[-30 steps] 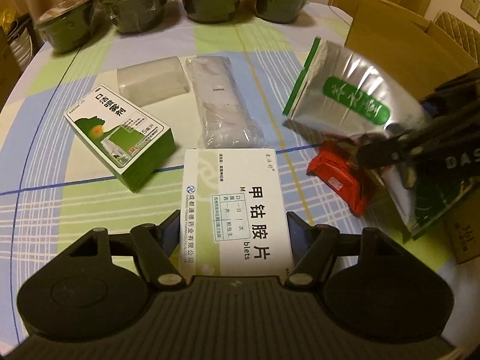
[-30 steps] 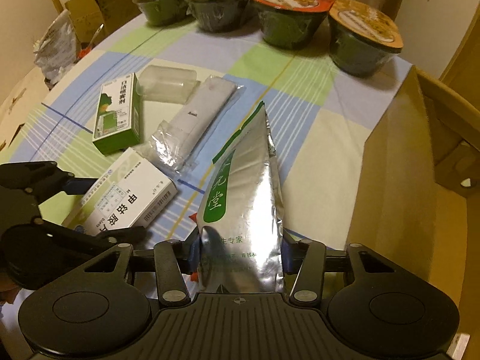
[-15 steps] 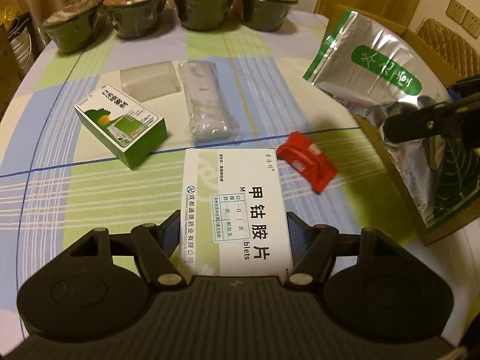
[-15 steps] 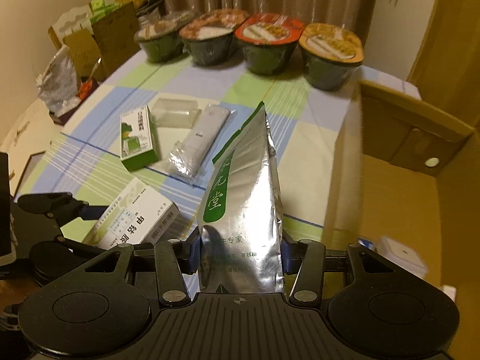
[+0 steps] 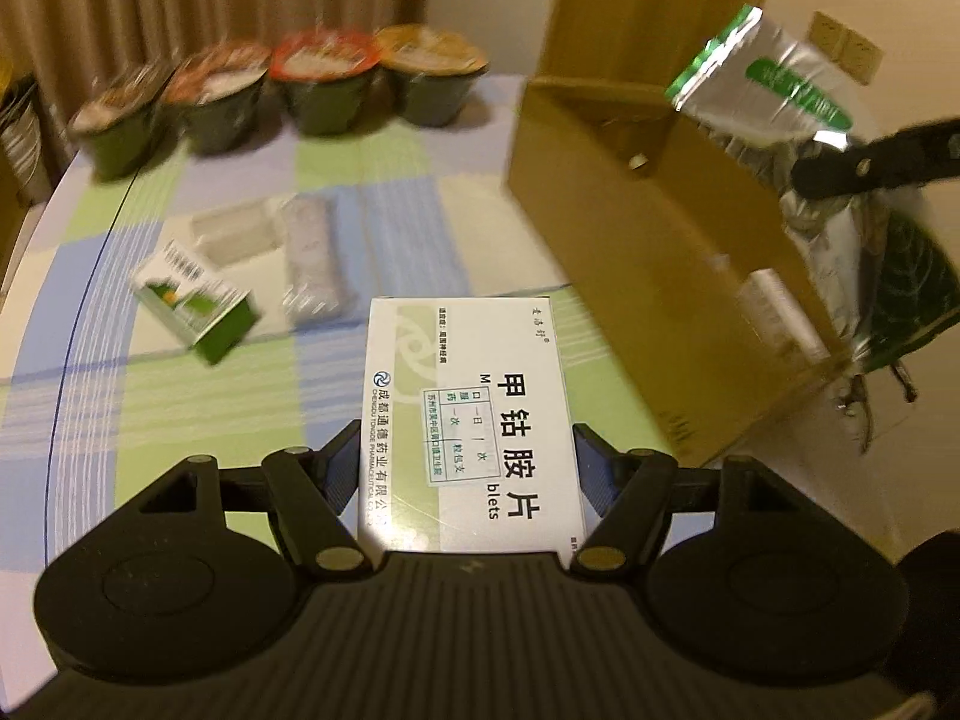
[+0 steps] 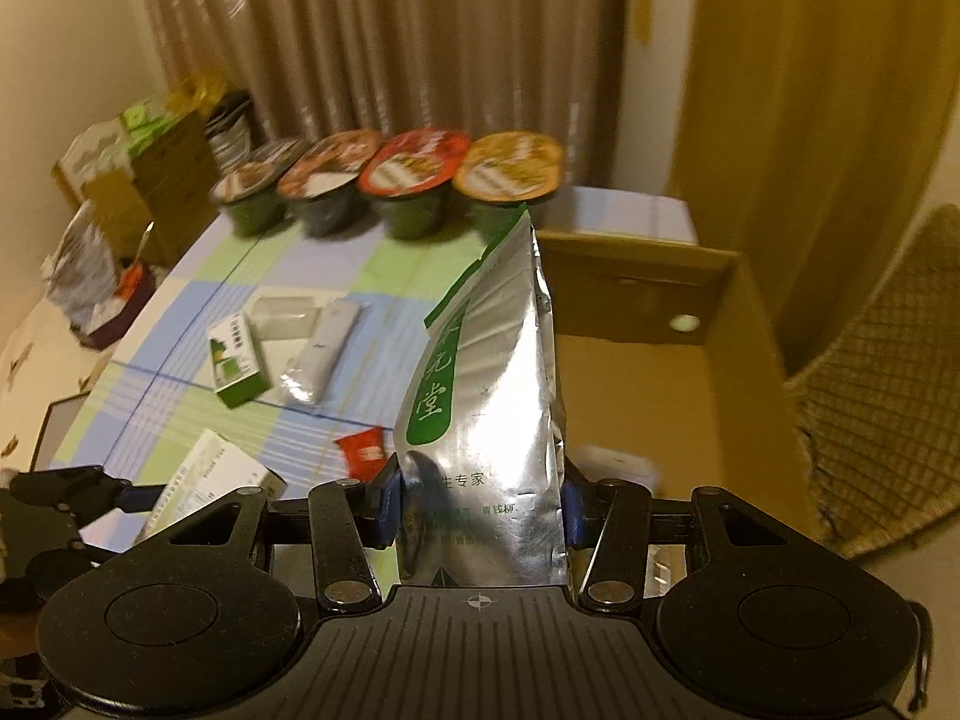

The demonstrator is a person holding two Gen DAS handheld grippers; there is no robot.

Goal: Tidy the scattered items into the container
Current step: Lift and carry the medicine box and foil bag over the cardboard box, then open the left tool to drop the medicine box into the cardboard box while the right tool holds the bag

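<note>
Left tongs (image 5: pixel 468 474): clamped on a white medicine box (image 5: pixel 471 414), held lifted above the bench (image 5: pixel 180 390), just beside the near wall of the cardboard box (image 5: pixel 648 240). Right tongs (image 6: pixel 480 507): clamped on the lower part of a silver foil pouch (image 6: pixel 489 372) with green label, held upright over the cardboard box's open top, green-edged top corner pointing up. Inside the cardboard box: a small white container (image 6: pixel 618 465) on the floor of it, partly hidden behind the pouch. On the bench, checked cloth in blue, green and cream: green-and-white carton (image 6: pixel 237 363) lying flat; clear plastic case (image 6: pixel 282 315) just behind it; long white wrapped packet (image 6: pixel 324 351) beside both; small red packet (image 6: pixel 360 449) nearer the cardboard box, apart from the others. Along the far edge of the bench: four lidded noodle bowls (image 6: pixel 414 180) in a row, touching or nearly so. Left-wrist view blurred; print on the carton not legible.
</note>
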